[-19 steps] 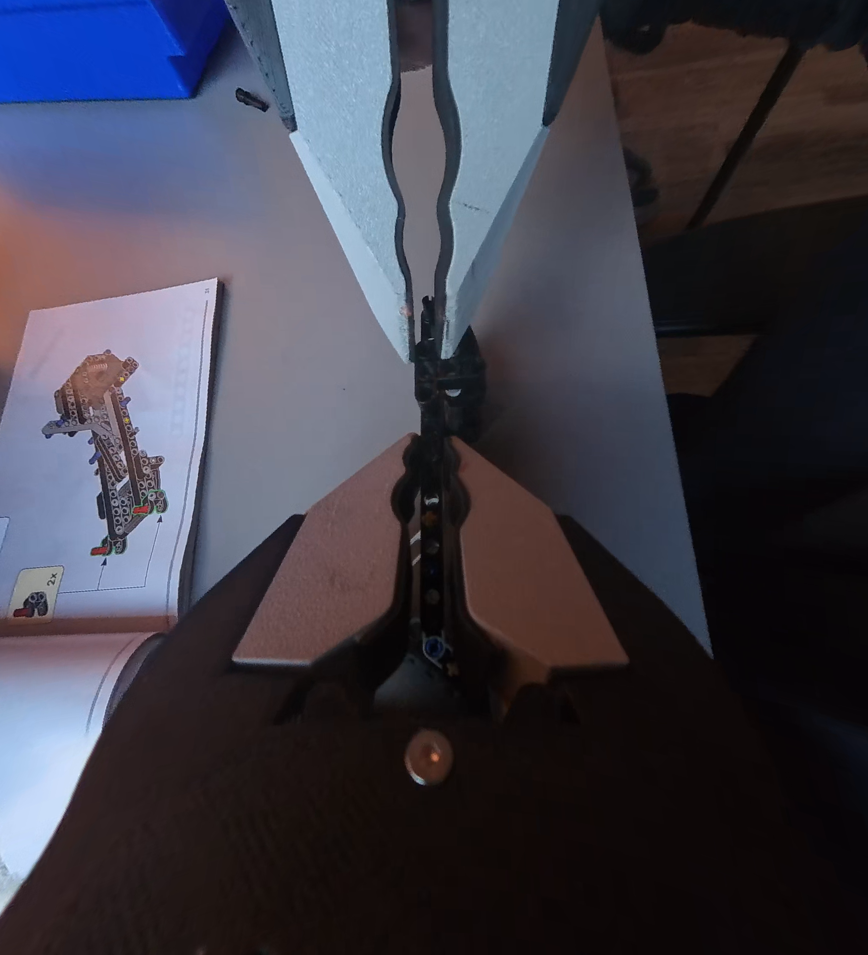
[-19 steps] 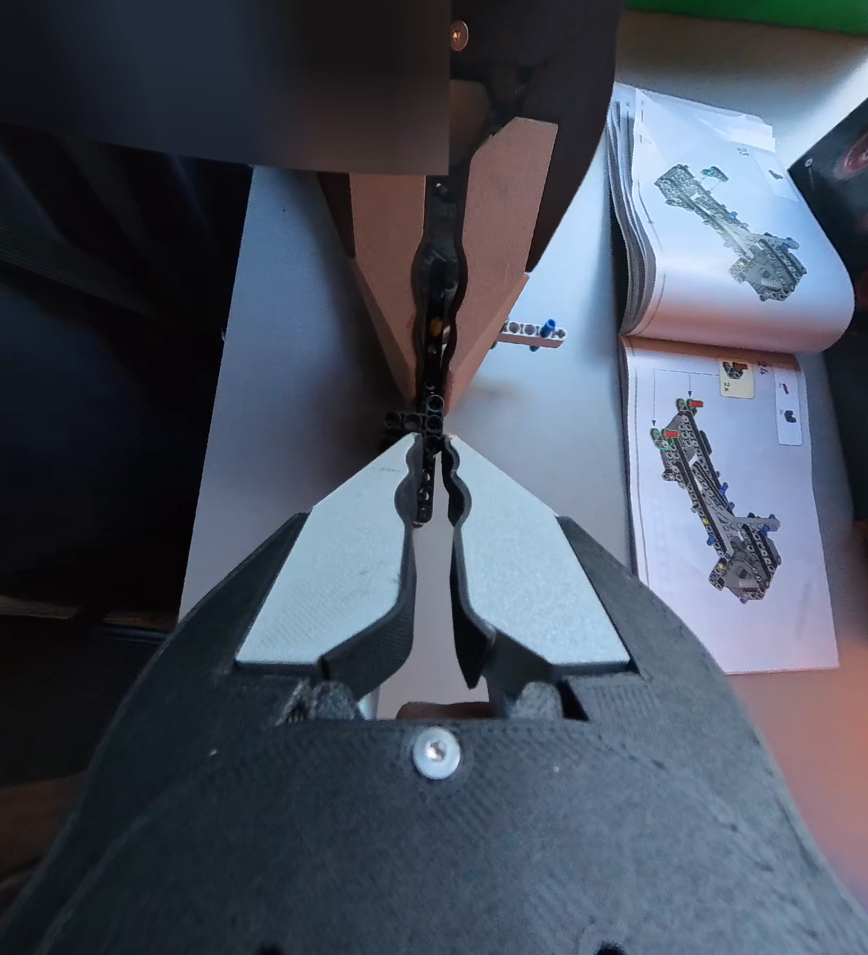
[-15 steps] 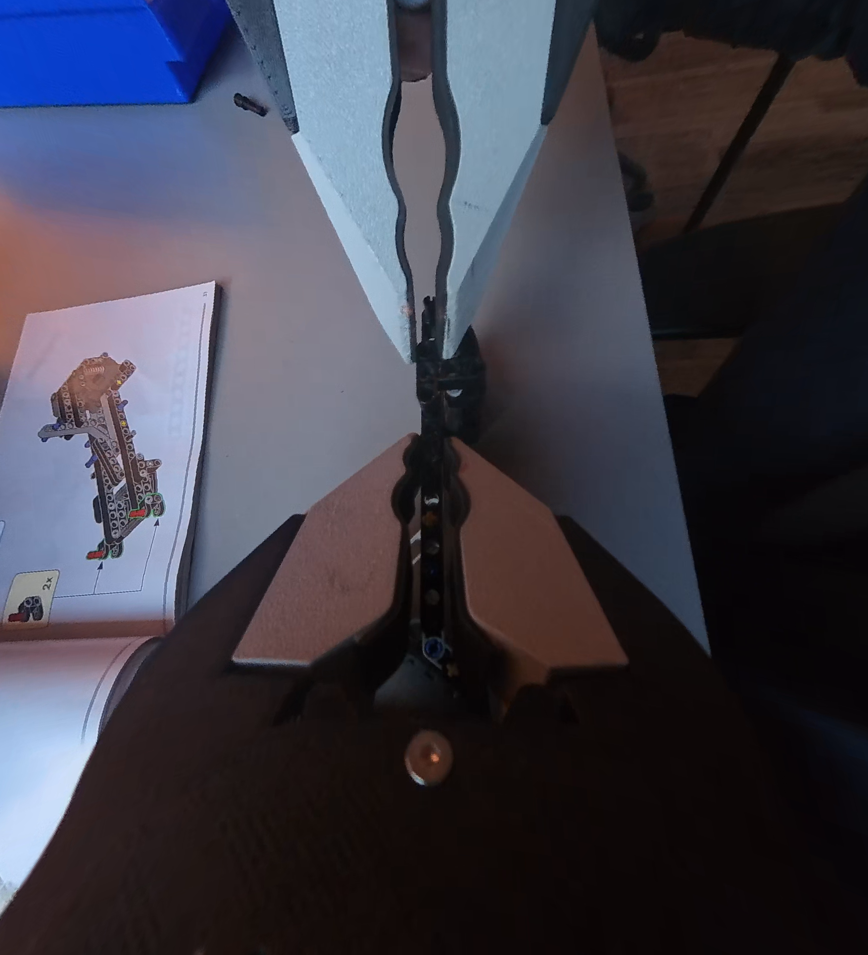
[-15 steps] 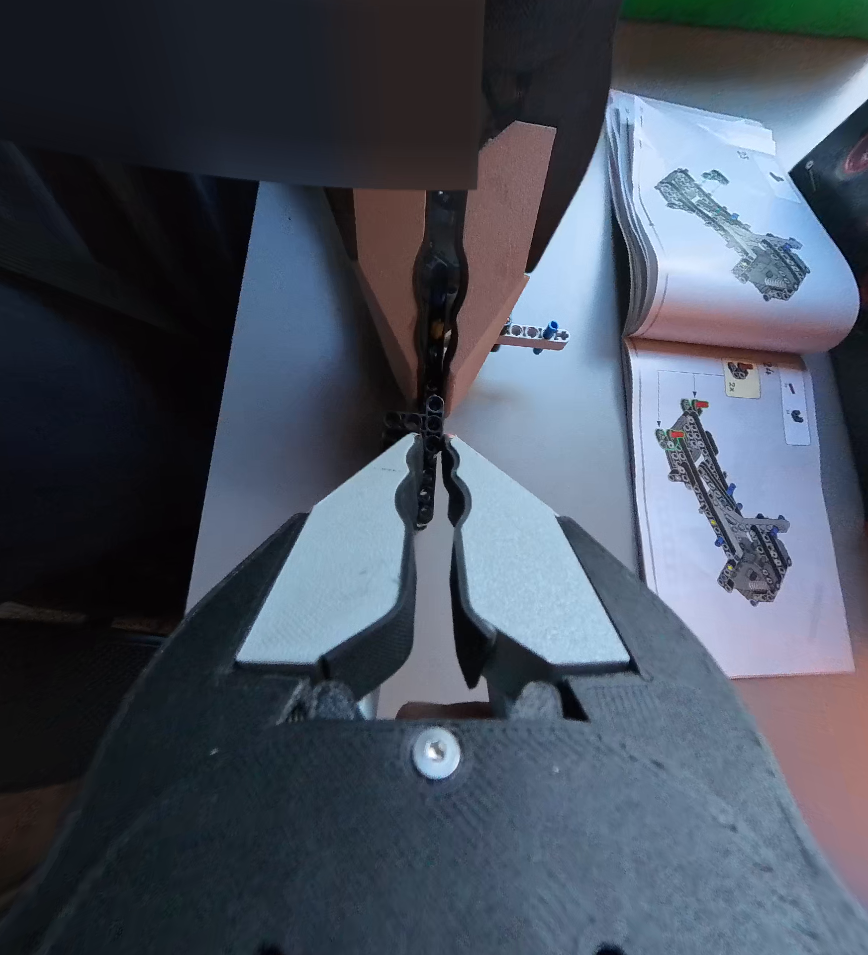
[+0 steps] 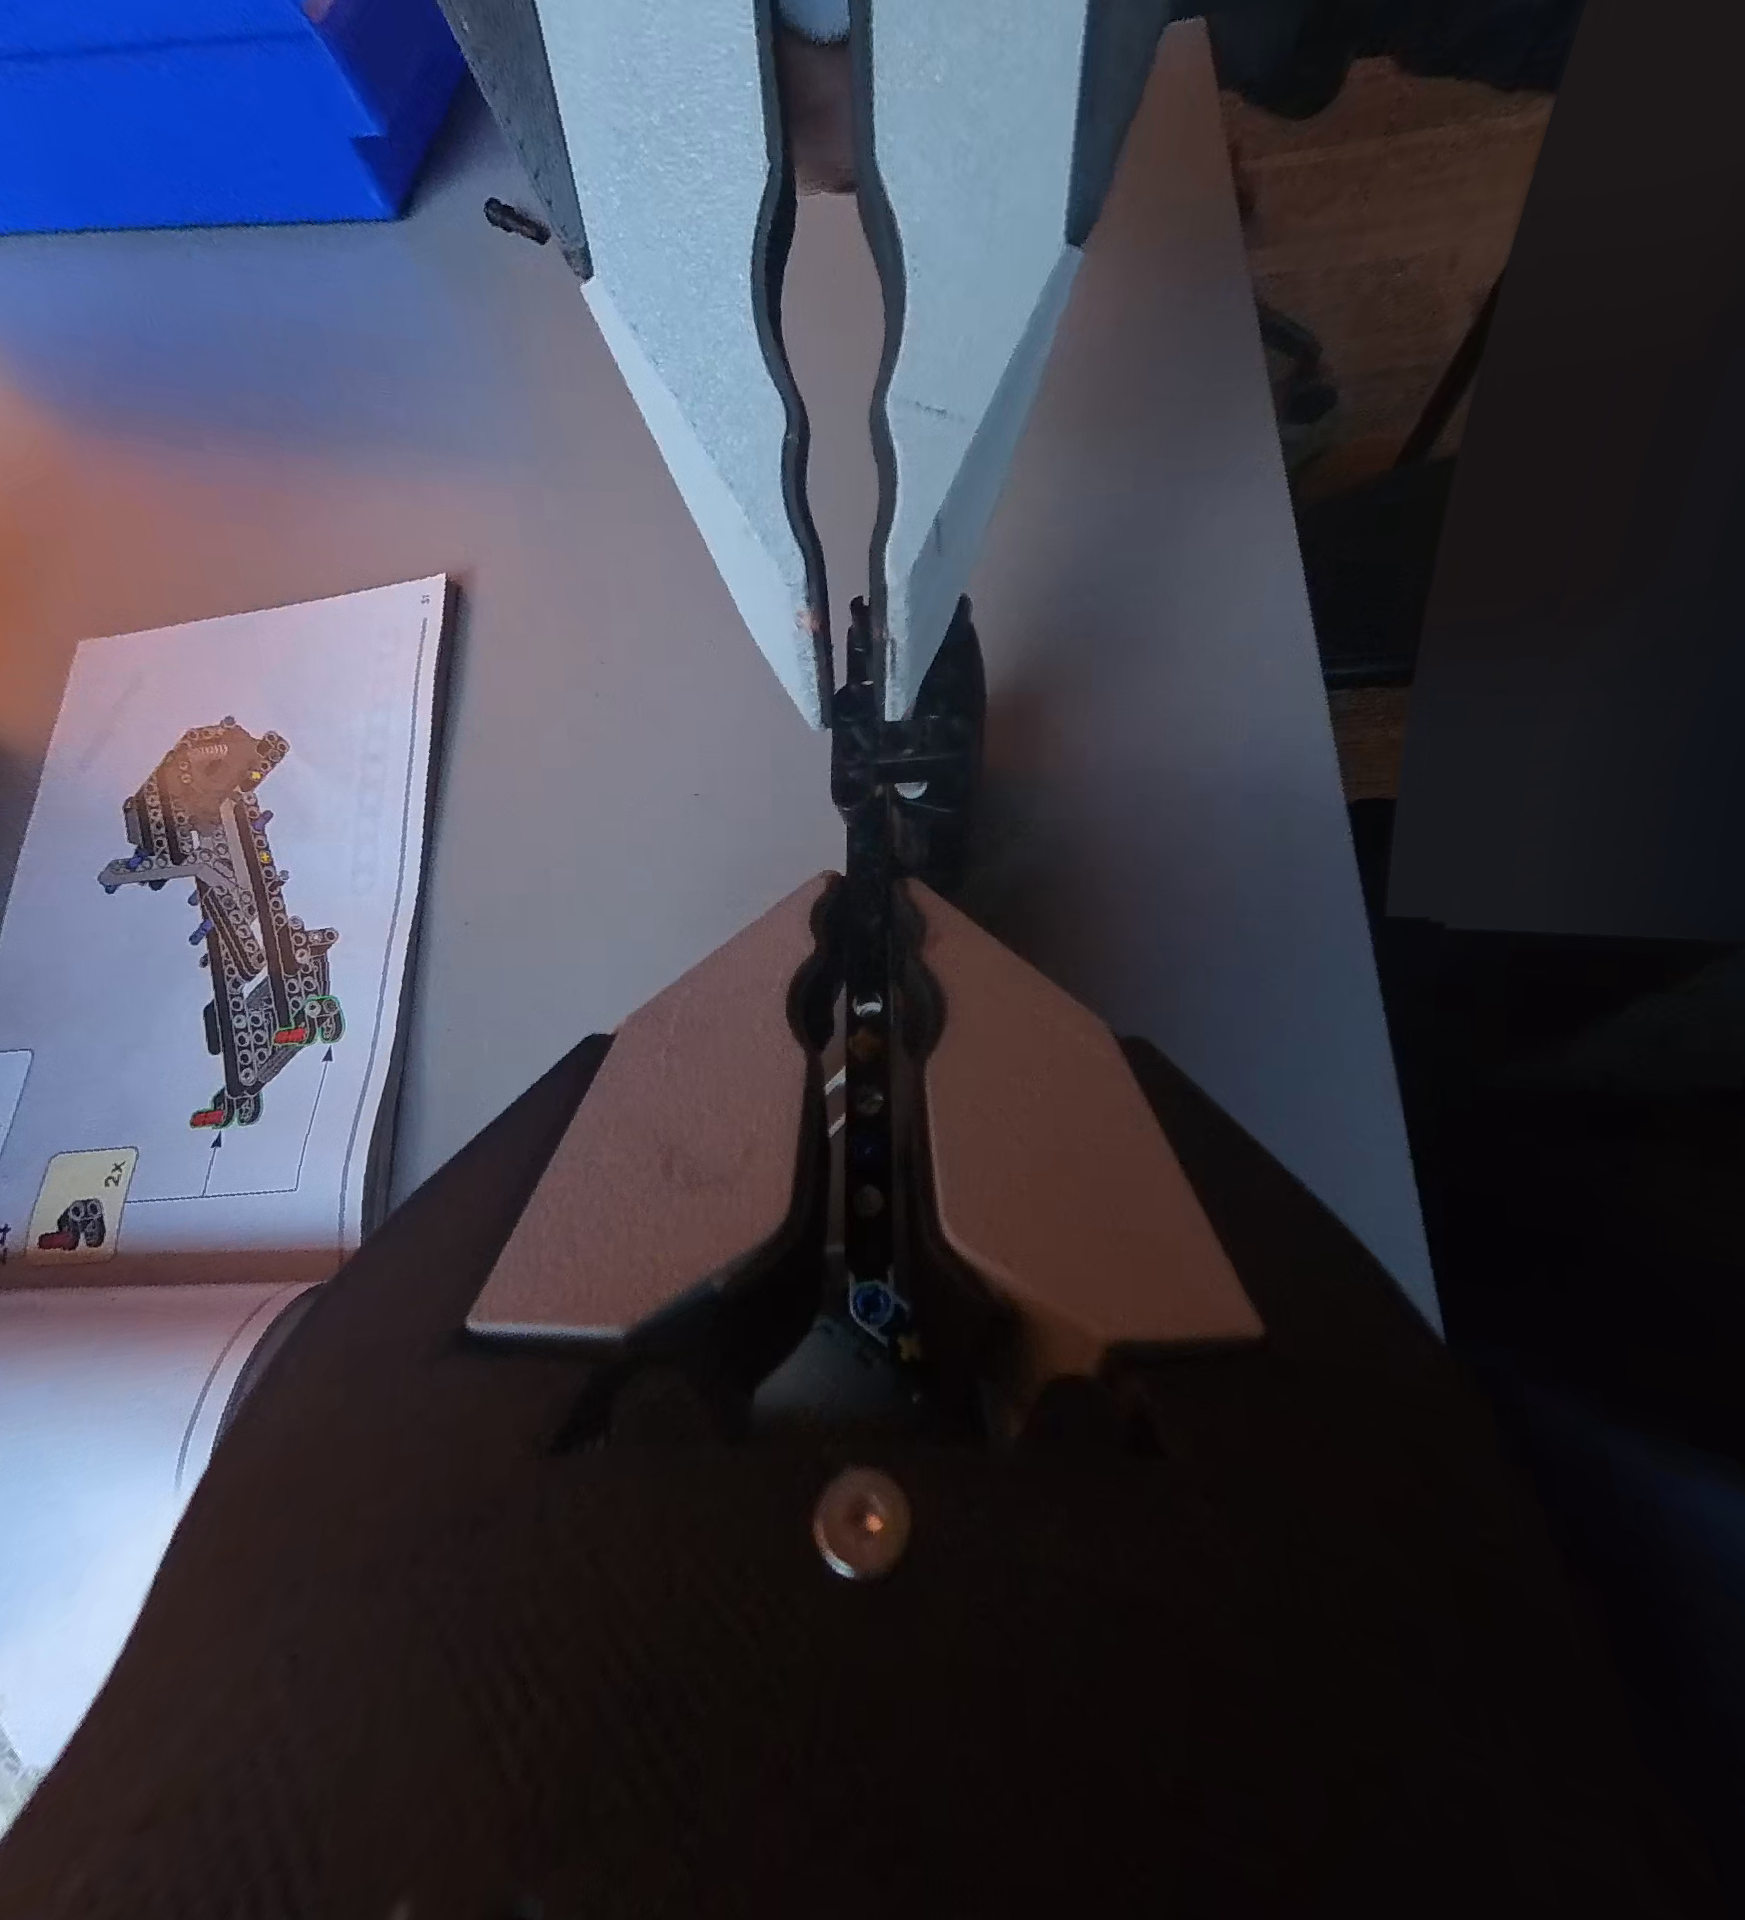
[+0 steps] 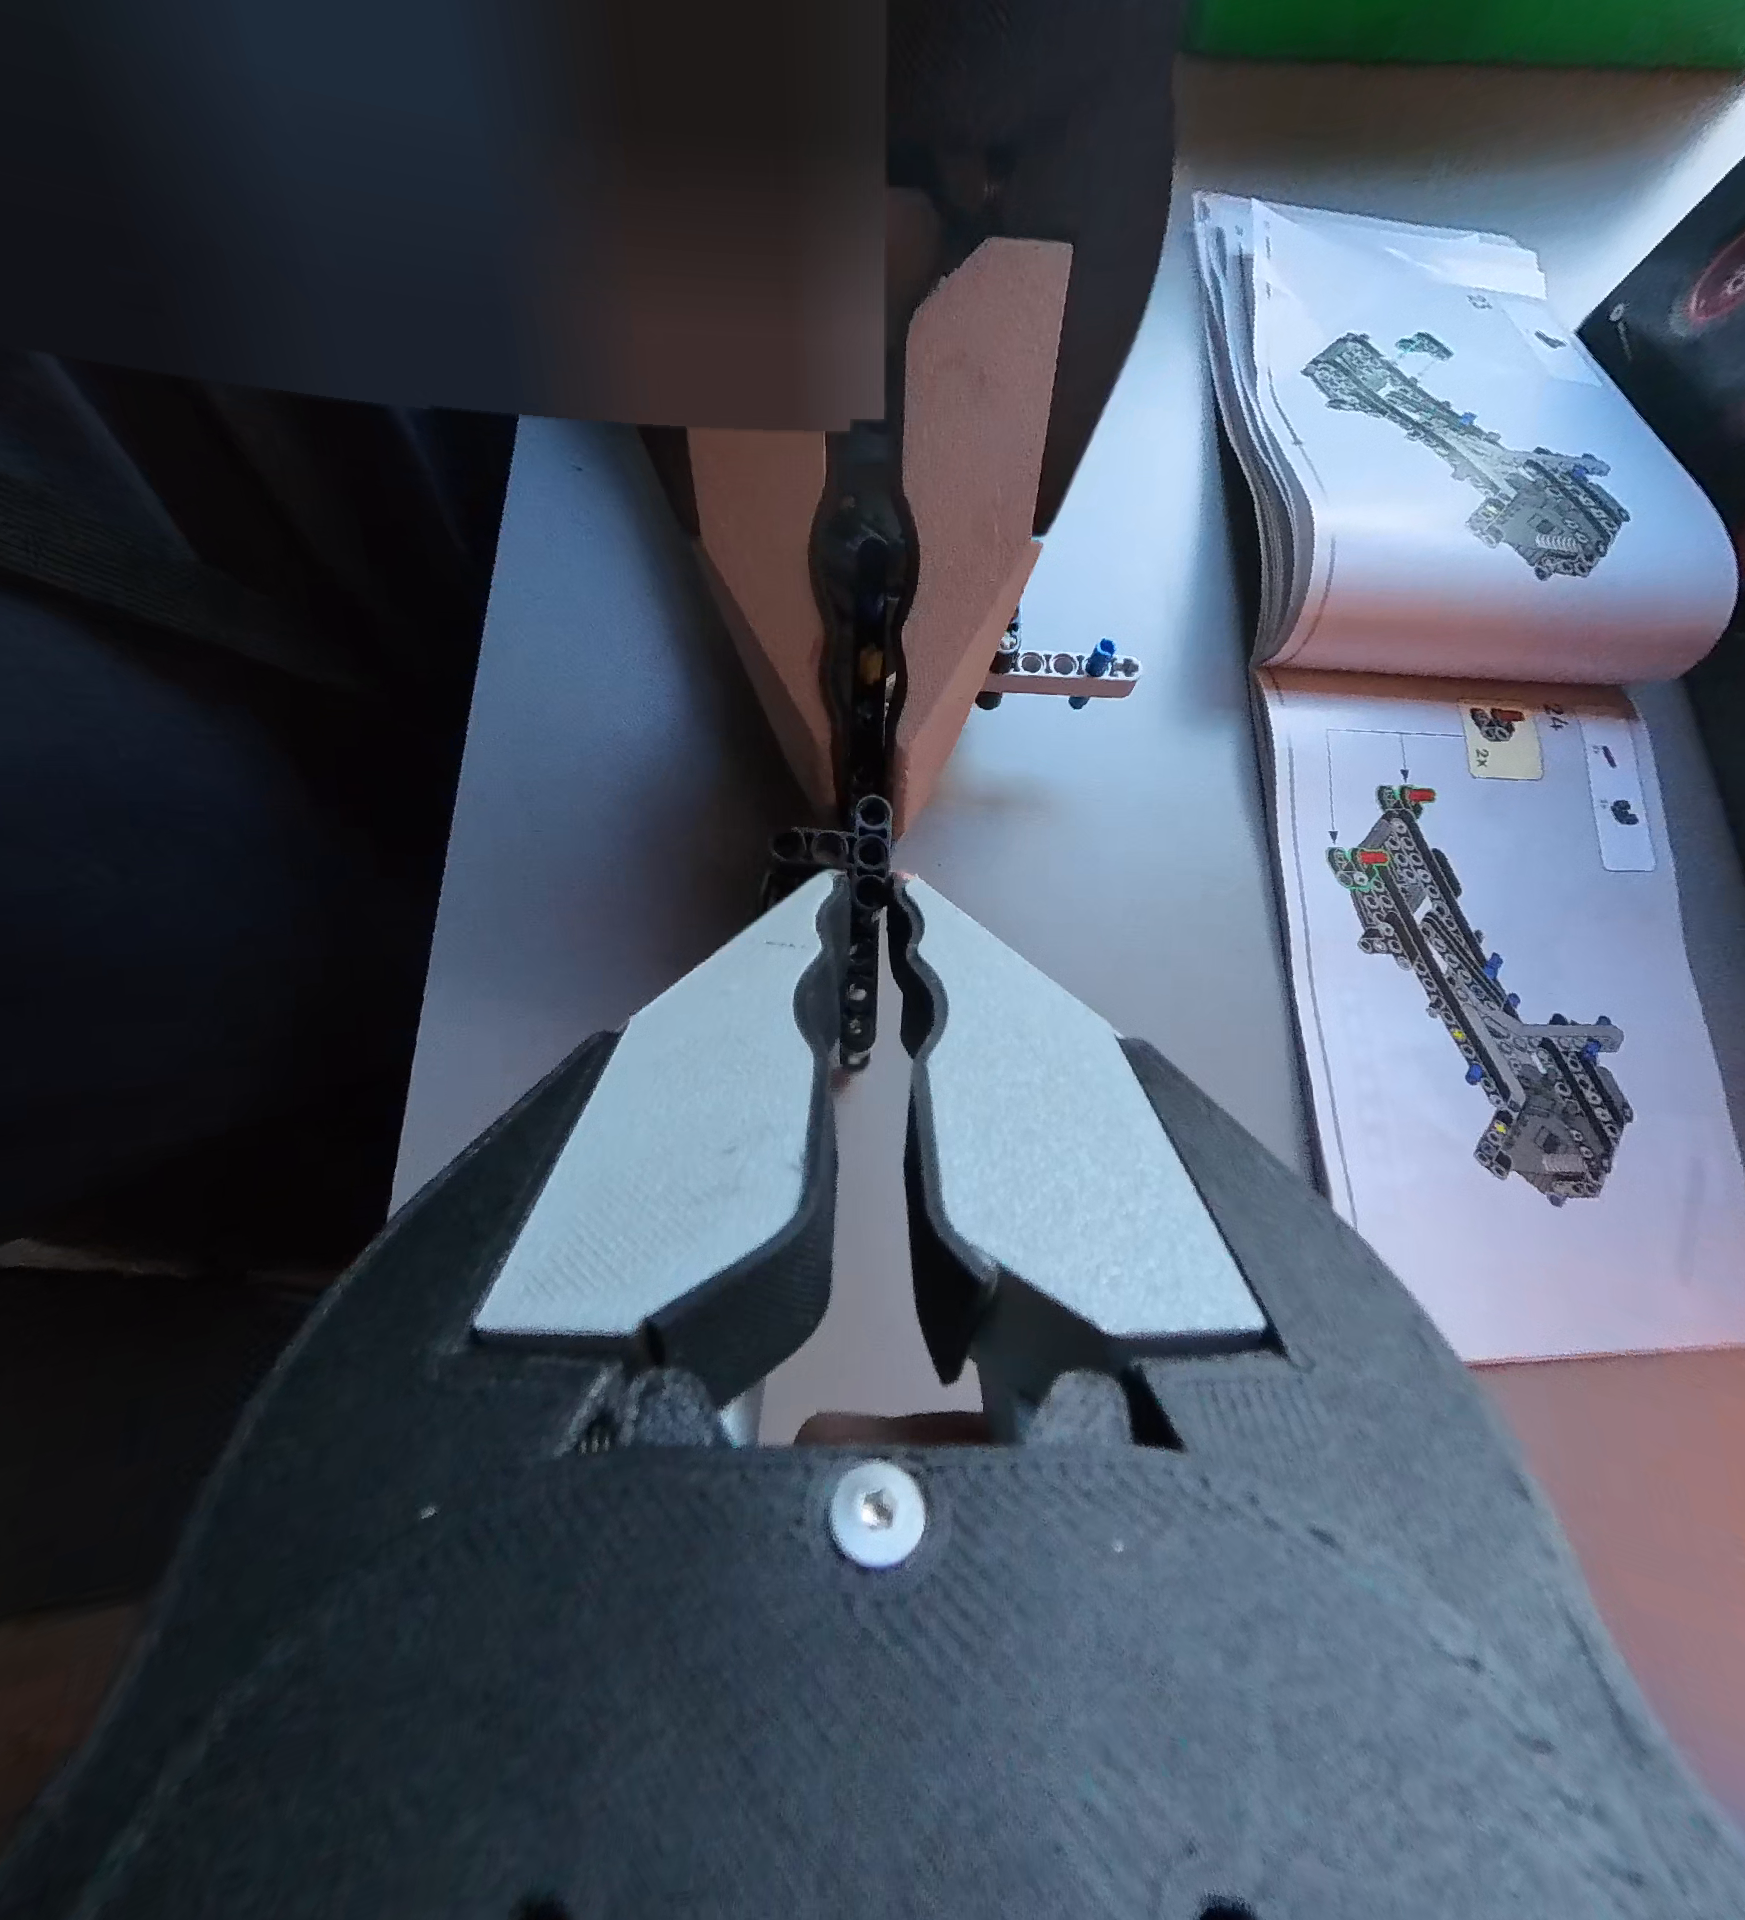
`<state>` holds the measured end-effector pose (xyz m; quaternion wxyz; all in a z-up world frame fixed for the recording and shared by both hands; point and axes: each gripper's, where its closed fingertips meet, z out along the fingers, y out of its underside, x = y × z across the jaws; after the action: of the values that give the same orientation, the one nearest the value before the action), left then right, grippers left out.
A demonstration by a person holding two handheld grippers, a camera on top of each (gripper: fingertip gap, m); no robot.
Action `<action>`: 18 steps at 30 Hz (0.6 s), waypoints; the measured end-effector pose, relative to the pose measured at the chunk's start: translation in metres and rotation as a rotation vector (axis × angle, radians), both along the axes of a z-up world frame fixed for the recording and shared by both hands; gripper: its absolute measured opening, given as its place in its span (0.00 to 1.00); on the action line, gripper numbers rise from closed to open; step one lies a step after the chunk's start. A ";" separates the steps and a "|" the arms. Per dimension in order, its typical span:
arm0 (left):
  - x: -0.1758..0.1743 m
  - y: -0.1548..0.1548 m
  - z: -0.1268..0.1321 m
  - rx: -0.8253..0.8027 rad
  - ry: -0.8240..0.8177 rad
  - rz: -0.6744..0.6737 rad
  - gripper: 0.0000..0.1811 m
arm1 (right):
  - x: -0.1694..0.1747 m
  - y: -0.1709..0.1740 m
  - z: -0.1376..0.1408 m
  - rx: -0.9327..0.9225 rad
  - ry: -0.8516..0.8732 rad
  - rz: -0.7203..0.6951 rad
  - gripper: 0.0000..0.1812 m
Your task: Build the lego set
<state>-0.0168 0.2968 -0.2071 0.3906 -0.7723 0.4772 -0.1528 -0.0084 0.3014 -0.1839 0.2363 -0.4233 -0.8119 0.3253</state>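
My left gripper (image 5: 868,883), with brown pads, is shut on a long black lego beam (image 5: 870,1091) that lies lengthwise between its fingers. My right gripper (image 6: 868,883), with grey pads, is shut on a short black holed piece (image 6: 860,997). The two grippers meet tip to tip above the table. Between the tips, a black cross-shaped connector (image 6: 837,842) joins the parts. It also shows in the left wrist view (image 5: 899,758). The right gripper (image 5: 852,707) comes in from the top of the left wrist view. The left gripper (image 6: 868,800) comes in from the top of the right wrist view.
An open instruction booklet (image 6: 1470,987) lies on the grey table, also in the left wrist view (image 5: 224,914). A light grey beam with blue pins (image 6: 1065,665) lies behind the left gripper. A blue bin (image 5: 141,104), a small black pin (image 5: 515,218) and a black box (image 6: 1741,312) are nearby. The table edge (image 5: 1346,831) is close.
Both grippers stay shut and tip to tip on the black parts. The held assembly and both views have drifted only slightly.
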 end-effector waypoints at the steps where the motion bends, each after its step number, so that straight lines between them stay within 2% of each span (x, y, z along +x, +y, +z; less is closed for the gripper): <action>1: 0.000 0.000 0.000 0.000 0.000 0.000 0.03 | 0.000 0.000 0.000 -0.013 0.001 -0.003 0.02; 10: 0.002 0.000 0.001 0.012 -0.002 -0.008 0.03 | 0.001 -0.001 0.012 0.002 0.070 0.003 0.02; 18: 0.002 0.000 0.001 0.012 -0.003 -0.007 0.02 | 0.003 -0.001 0.005 -0.011 0.043 -0.014 0.02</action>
<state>-0.0153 0.2964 -0.2065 0.3954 -0.7679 0.4804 -0.1524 -0.0056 0.3003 -0.1789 0.2539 -0.4232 -0.8018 0.3370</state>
